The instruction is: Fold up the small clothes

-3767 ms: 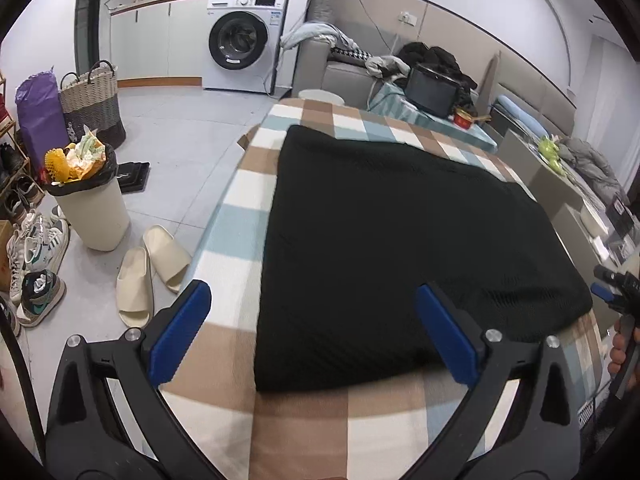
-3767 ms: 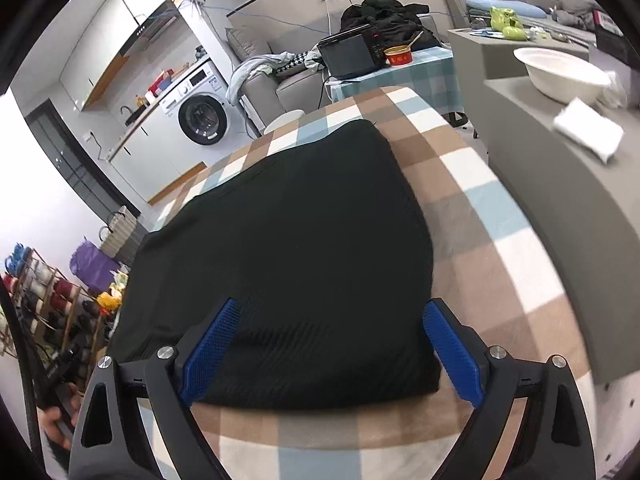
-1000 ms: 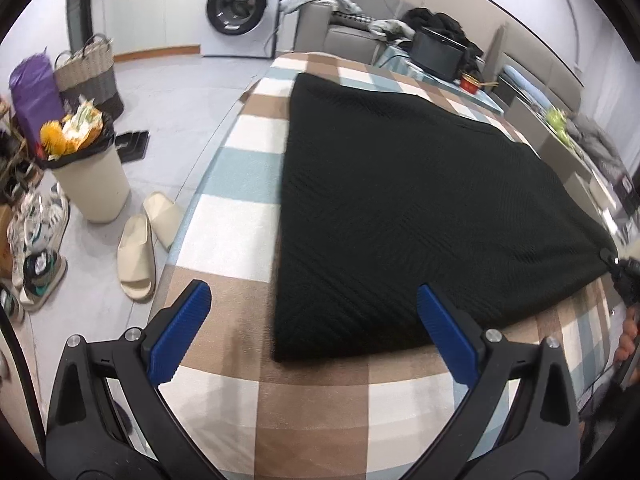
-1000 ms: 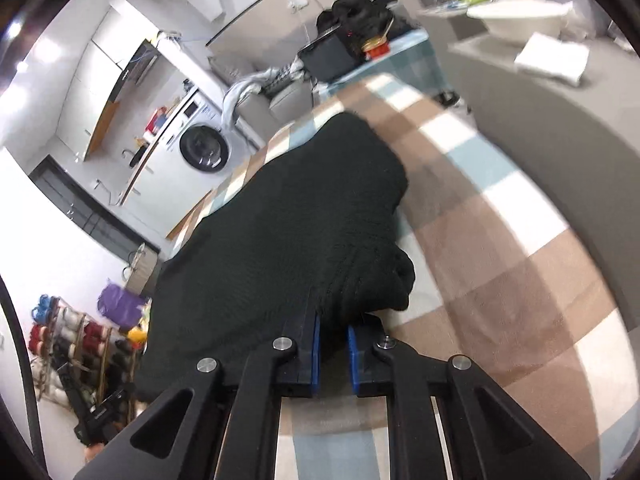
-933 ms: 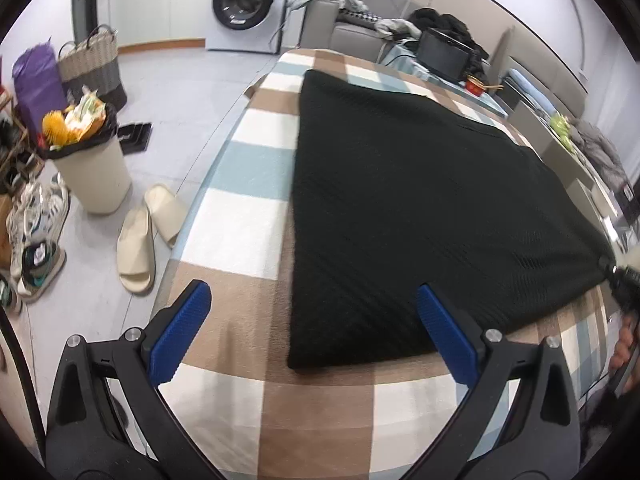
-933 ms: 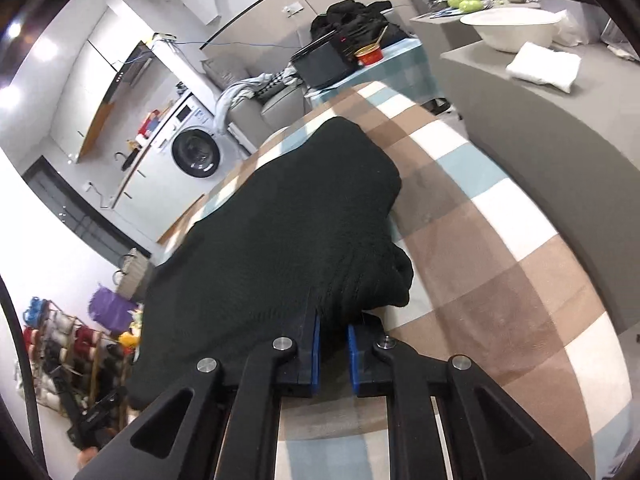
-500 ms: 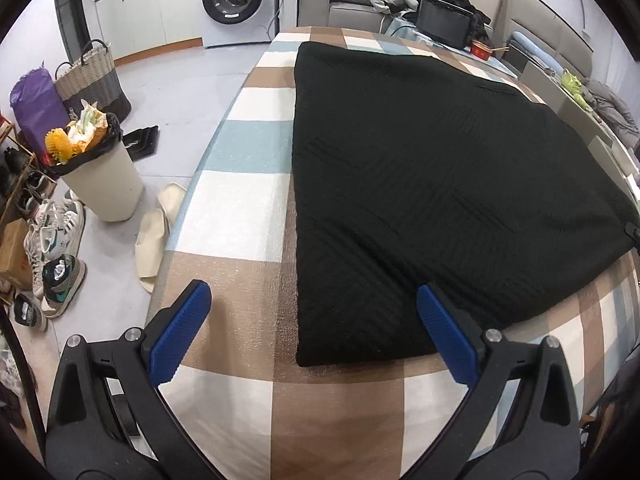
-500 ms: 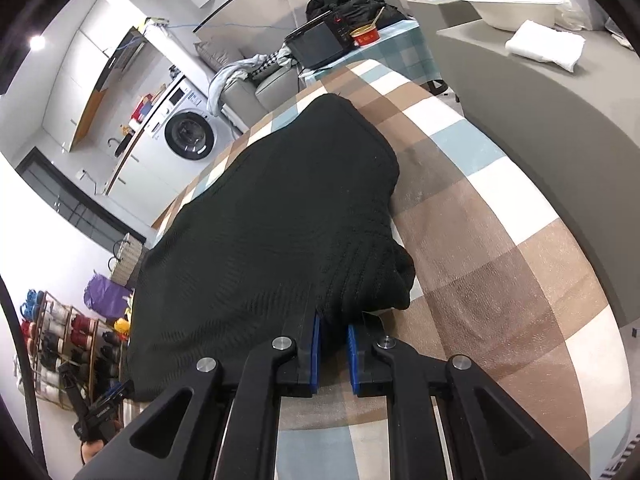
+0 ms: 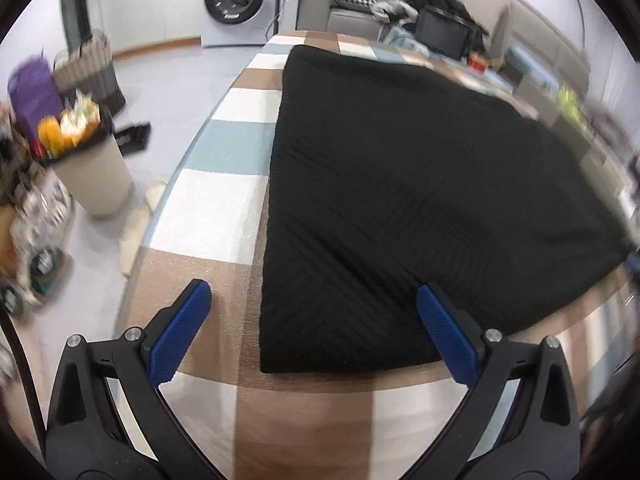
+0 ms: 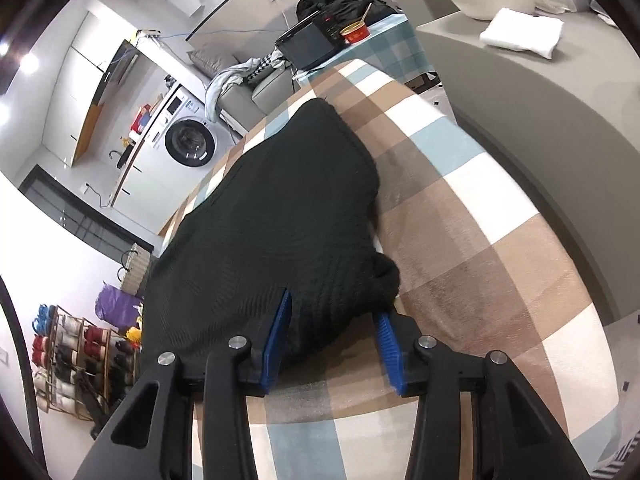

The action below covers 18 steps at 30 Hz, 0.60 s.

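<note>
Since the earlier frame my right gripper (image 10: 334,340) has just been opening, letting go of the bunched corner of the black knitted garment (image 10: 272,216), which lies mid-frame on the checked tablecloth (image 10: 472,240). That lump could spoil the fold. My left gripper (image 9: 312,334) hovers spread wide, tilted down over the near corner.

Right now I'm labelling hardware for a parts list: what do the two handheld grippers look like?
Both look alike. The left gripper has two black plastic jaws with triangular cut-outs, silver screw heads, and ribbed blue pads on the inner faces. The right gripper shows the same black frame, silver screws and blue pads. No cables, markings or sleeves are visible.
</note>
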Each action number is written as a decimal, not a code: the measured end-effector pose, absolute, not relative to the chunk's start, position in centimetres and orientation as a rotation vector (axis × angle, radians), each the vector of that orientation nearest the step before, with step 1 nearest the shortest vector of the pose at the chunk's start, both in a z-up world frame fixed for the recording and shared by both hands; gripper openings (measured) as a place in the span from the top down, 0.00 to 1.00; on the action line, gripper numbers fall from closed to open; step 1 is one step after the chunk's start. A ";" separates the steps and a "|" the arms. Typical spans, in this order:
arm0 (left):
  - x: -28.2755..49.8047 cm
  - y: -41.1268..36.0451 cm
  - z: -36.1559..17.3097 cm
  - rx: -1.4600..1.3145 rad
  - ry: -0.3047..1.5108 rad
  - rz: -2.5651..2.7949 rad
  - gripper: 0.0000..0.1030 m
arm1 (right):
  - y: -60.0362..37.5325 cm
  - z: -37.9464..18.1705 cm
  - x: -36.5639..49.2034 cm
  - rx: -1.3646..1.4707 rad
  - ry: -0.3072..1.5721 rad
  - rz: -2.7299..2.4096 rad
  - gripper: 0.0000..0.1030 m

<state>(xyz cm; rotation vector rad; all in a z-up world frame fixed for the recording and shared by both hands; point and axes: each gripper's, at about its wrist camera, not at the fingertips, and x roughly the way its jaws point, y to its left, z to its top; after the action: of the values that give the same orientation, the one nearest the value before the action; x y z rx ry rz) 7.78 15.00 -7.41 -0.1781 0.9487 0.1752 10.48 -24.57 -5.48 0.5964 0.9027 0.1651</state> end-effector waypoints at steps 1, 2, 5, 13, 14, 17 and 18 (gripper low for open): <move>7.8 14.7 -7.4 -0.142 0.951 0.180 0.01 | -24.6 -5.4 10.4 0.593 0.904 0.161 0.58; 7.8 14.5 -7.3 -0.108 0.945 0.187 0.01 | -24.8 -5.4 10.4 0.593 0.904 0.156 0.58; 7.7 14.2 -6.9 -0.025 0.939 0.207 0.01 | -25.1 -5.1 10.2 0.591 0.899 0.146 0.58; 7.0 14.9 -6.4 -0.166 0.916 0.134 0.02 | -25.1 -4.6 9.7 0.552 0.859 0.149 0.50; 7.1 14.7 -6.6 -0.157 0.915 0.138 0.03 | -24.8 -4.6 9.8 0.532 0.854 0.151 0.49; 7.2 14.1 -7.1 -0.143 0.925 0.112 0.15 | -24.0 -4.9 10.1 0.466 0.861 0.149 0.44; 7.2 14.1 -7.2 -0.149 0.924 0.102 0.17 | -23.8 -5.1 10.2 0.443 0.872 0.139 0.44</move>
<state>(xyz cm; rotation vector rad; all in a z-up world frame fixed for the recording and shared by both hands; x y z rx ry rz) 7.25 14.06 -7.19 -0.1493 0.9243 0.1024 10.21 -23.79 -5.11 0.4433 0.8722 0.1387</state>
